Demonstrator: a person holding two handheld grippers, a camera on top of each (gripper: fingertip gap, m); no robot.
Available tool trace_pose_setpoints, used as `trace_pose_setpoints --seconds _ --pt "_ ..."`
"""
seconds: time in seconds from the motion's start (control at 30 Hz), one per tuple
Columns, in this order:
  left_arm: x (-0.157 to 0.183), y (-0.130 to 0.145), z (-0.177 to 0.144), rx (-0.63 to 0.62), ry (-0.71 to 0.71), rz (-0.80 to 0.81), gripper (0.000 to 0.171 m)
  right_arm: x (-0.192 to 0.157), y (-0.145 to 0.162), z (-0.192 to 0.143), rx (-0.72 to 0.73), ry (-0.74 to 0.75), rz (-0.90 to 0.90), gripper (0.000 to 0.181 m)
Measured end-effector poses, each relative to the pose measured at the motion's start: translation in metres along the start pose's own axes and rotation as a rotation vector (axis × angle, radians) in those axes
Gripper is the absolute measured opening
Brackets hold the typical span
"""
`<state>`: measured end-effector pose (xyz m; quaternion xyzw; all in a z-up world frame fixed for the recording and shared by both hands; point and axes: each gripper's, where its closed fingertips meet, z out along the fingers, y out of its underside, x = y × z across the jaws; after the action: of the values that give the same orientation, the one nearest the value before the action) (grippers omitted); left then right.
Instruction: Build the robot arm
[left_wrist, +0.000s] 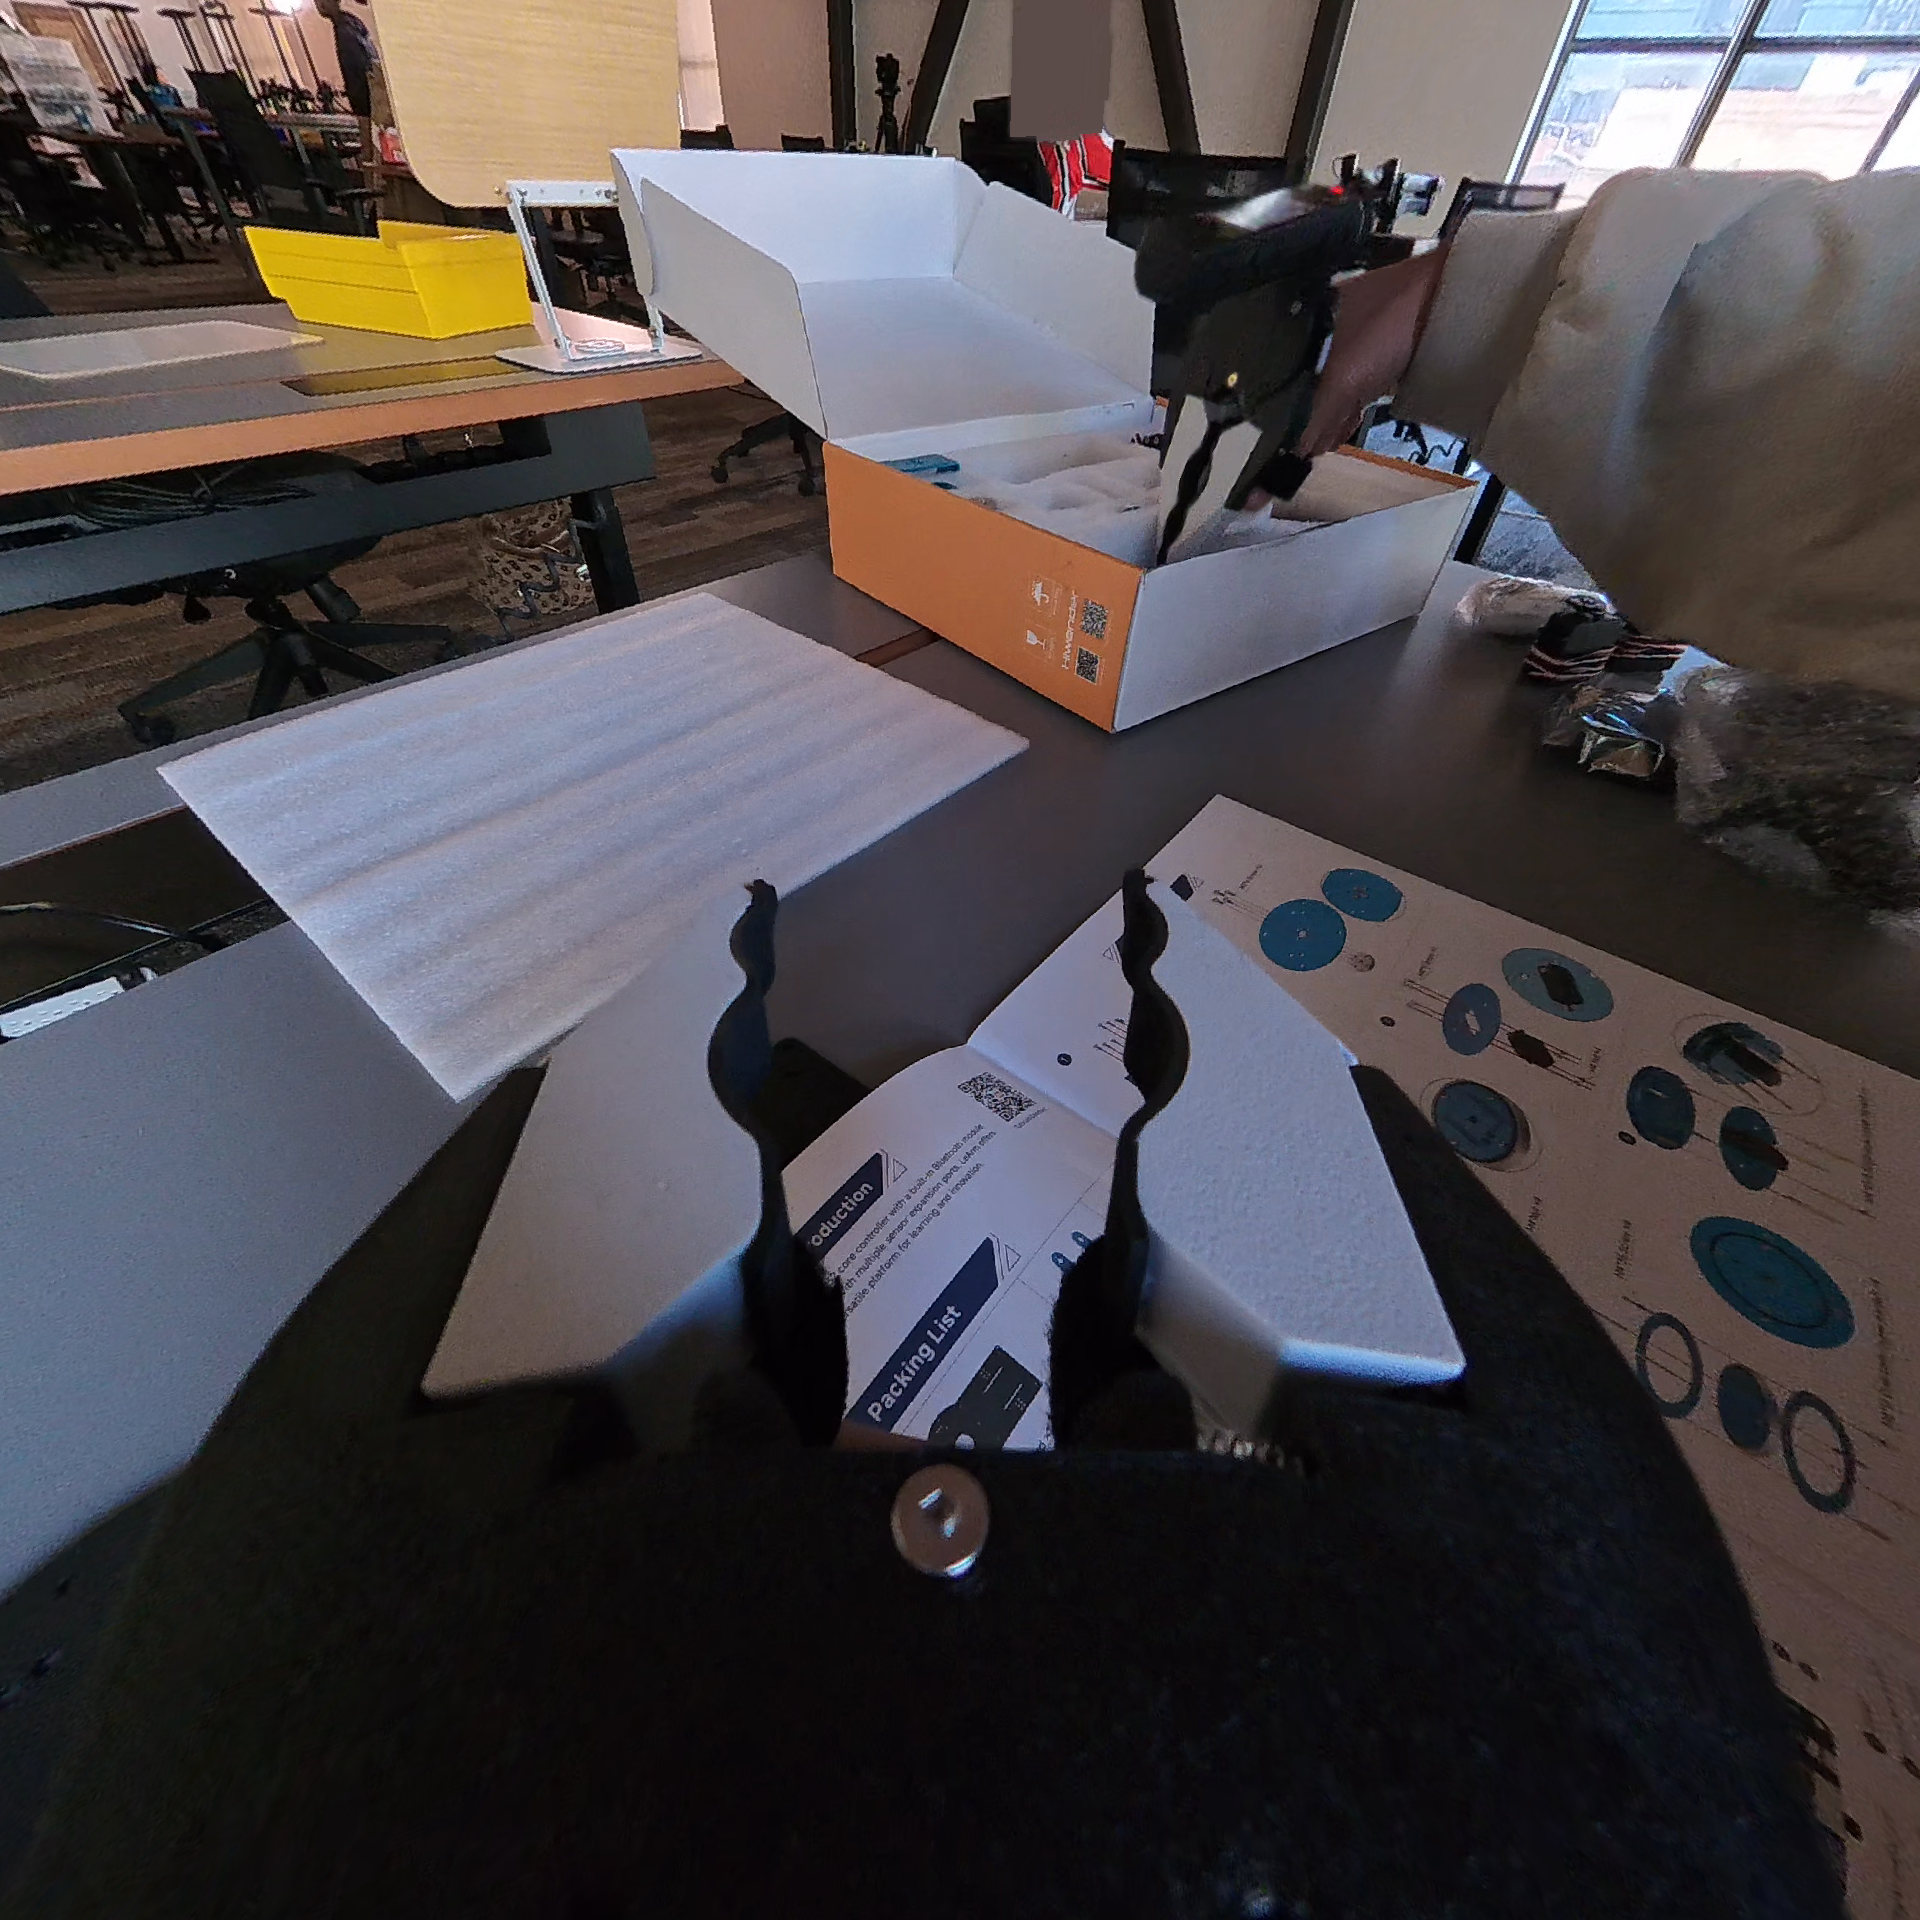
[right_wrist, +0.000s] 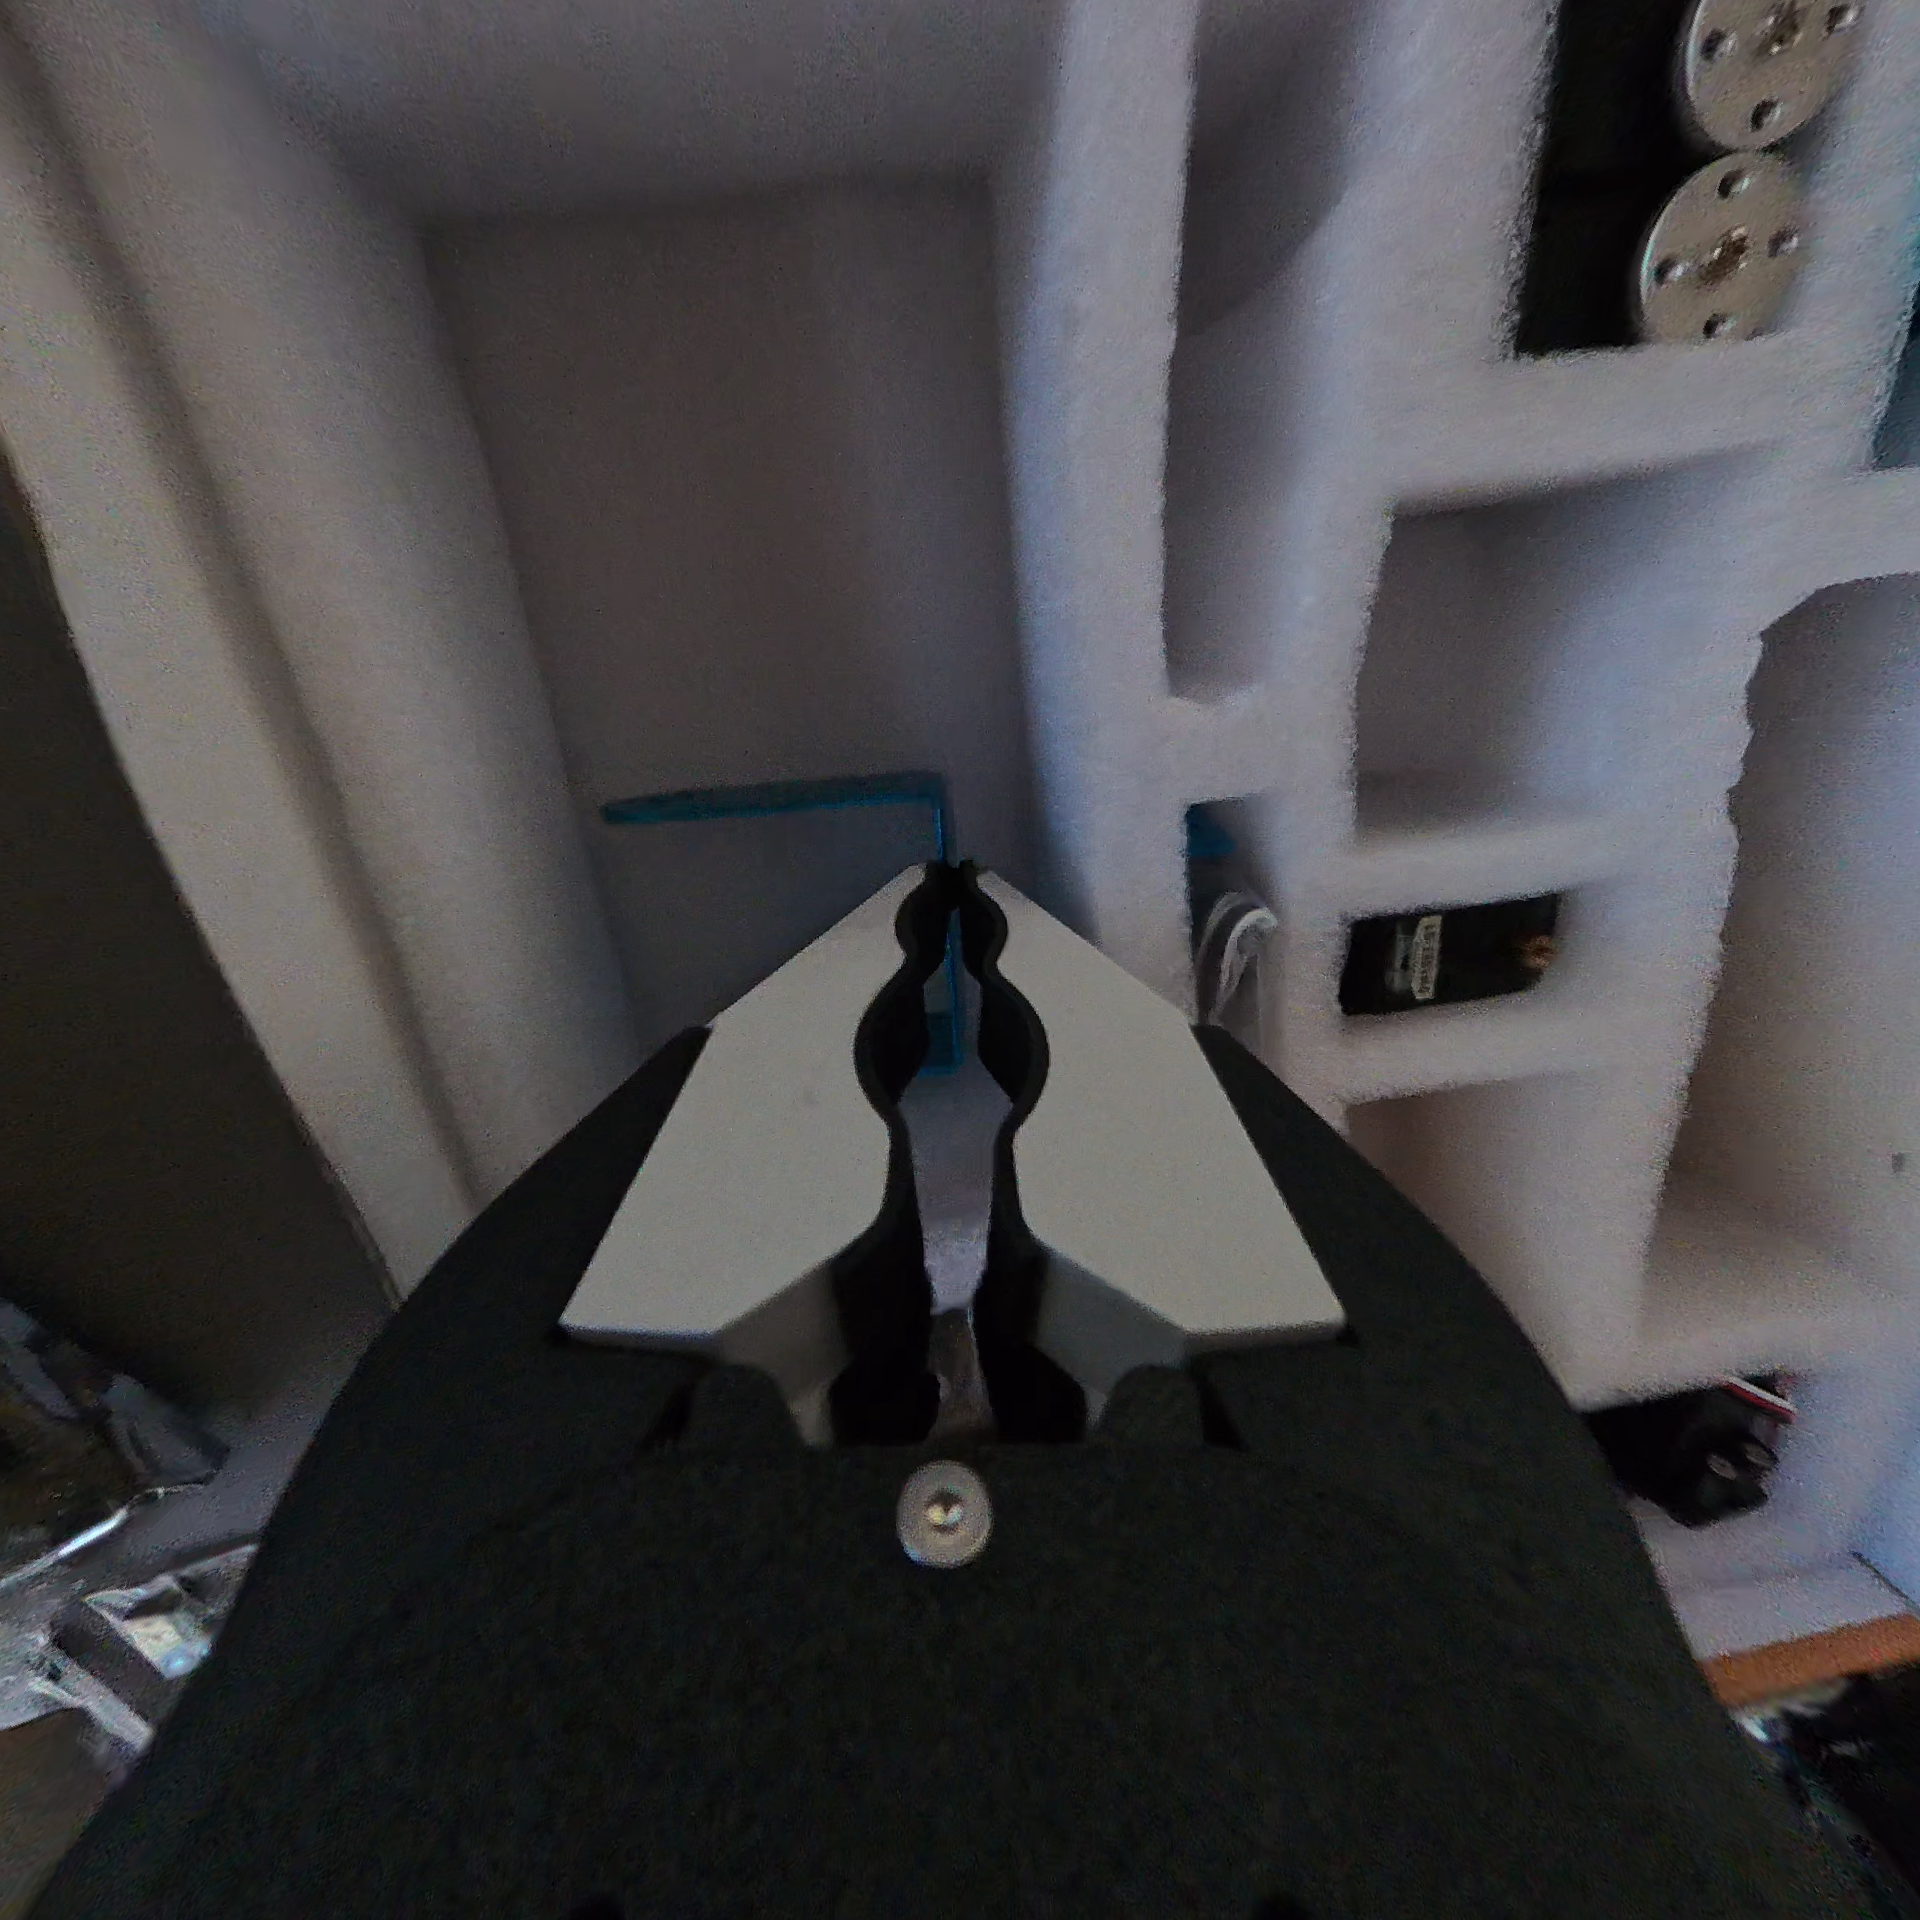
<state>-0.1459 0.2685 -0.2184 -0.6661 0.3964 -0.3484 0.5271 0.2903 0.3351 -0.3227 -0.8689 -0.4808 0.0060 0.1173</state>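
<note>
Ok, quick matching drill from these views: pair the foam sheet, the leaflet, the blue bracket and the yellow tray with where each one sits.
Things:
1. foam sheet
2. leaflet
3. blue bracket
4. yellow tray

Places:
A. under the open left gripper
B. on the far table
C. flat on the near table, left of the box
D. in a foam compartment, at the tips of the right gripper

Pairs: 1-C, 2-A, 3-D, 4-B

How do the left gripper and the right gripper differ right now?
The left gripper has its fingers spread apart; the right gripper has its fingers closed on a thin blue bracket. The left gripper hovers over a printed leaflet on the dark table; the right gripper reaches down into the foam-lined box. Both have black wavy fingers.
</note>
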Motion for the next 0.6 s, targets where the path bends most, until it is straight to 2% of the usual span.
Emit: trace_pose_setpoints --seconds 0.13,0.3,0.4,0.5,0.57,0.6 --pt "0.003 0.001 0.001 -0.005 0.007 0.004 0.066 -0.002 0.0 -0.001 0.013 -0.043 0.053 0.001" --pt "0.007 0.0 0.002 -0.01 0.009 0.025 0.066 -0.002 0.0 -0.003 -0.014 0.011 0.038 0.002" --pt "0.008 0.0 0.001 -0.014 0.009 0.036 0.066 0.001 -0.004 -0.025 -0.029 -0.057 0.047 0.025" --pt "0.009 0.002 0.002 -0.02 0.013 0.041 0.067 0.021 -0.038 -0.053 0.105 -0.142 0.163 0.029" --pt "0.01 0.002 0.002 -0.024 0.016 0.047 0.067 0.05 -0.058 -0.054 0.178 -0.112 0.232 0.028" --pt "0.01 0.003 0.003 -0.026 0.015 0.05 0.067 0.054 -0.062 -0.049 0.171 -0.165 0.263 0.029"
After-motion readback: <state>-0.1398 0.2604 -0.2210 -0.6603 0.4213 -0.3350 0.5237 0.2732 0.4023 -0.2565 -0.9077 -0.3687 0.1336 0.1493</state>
